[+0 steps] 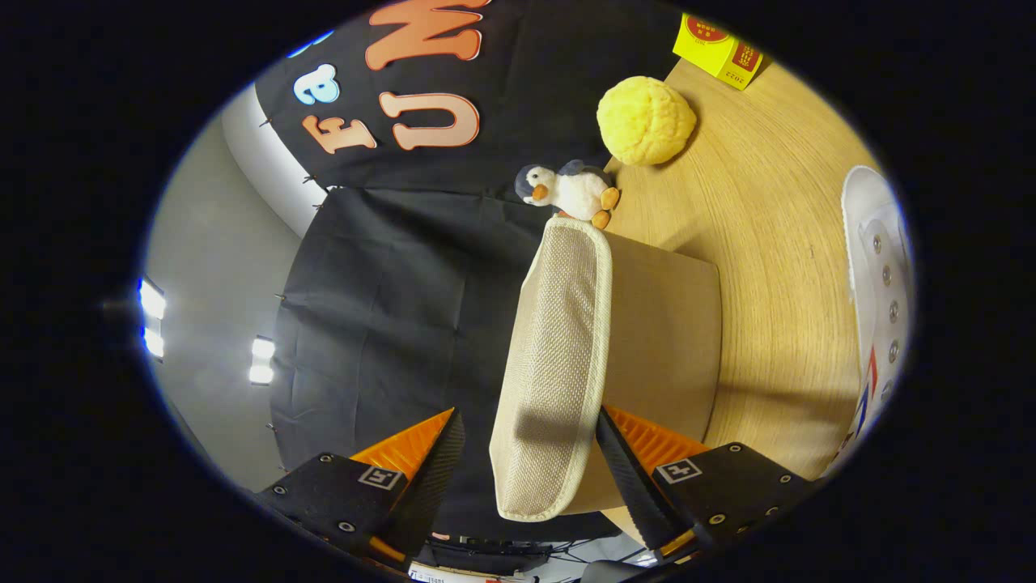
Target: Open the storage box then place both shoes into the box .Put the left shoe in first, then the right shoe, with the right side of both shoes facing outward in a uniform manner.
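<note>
Table [769, 235] wood. Box [647, 324] on table, lid [558, 364] between fingers. Gripper [530, 478] fingers apart, one each side of lid; can't tell if they press it. White shoe [878, 275] beside box. Yellow ball [645, 120], toy penguin [571, 191], small yellow carton [719, 50] beyond box.

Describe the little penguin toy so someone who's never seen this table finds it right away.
Start at the beige fabric storage box between the hand-held gripper fingers. Just beyond its far corner sits the penguin toy, beside a yellow ball: white belly, dark head, orange beak and feet.
</note>
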`<state>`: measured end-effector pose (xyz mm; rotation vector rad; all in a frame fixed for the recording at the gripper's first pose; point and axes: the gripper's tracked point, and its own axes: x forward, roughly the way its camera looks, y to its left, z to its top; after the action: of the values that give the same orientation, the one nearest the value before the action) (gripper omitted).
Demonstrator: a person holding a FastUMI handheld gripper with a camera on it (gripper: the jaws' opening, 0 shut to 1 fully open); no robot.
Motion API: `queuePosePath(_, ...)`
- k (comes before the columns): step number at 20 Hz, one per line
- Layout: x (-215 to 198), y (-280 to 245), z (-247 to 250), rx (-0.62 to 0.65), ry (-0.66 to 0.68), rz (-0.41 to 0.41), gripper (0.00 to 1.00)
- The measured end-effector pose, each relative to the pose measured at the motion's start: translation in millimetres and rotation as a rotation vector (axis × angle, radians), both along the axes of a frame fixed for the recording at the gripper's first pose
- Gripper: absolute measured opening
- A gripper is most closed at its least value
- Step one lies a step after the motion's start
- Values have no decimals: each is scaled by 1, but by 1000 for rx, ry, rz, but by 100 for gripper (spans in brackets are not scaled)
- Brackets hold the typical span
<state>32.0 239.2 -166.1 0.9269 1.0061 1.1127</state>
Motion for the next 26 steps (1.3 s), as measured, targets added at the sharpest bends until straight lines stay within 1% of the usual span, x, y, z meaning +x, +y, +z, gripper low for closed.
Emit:
queuePosePath(2,-1,-4,12,34,-3,-9,97)
queuePosePath(4,0,-9,35,96,-4,-32,96)
queuePosePath(6,-1,-3,45,102,-46,-39,93)
queuePosePath(7,-2,1,47,95,-66,-33,86)
queuePosePath(8,-4,3,51,95,-76,-30,82)
queuePosePath(9,-4,6,55,93,-83,-34,73)
queuePosePath(10,-3,11,58,86,-93,-46,68)
queuePosePath(11,-3,17,62,82,-101,-53,49)
queuePosePath(13,-8,25,77,87,-128,-61,37)
queuePosePath(14,-9,29,85,84,-150,-71,36)
queuePosePath(16,-8,38,101,70,-192,-102,26)
queuePosePath(17,-8,44,109,63,-209,-113,16)
queuePosePath(18,-11,51,118,54,-227,-120,14)
queuePosePath(22,-24,92,146,8,-315,-114,15)
queuePosePath(26,-37,148,165,-40,-342,-119,17)
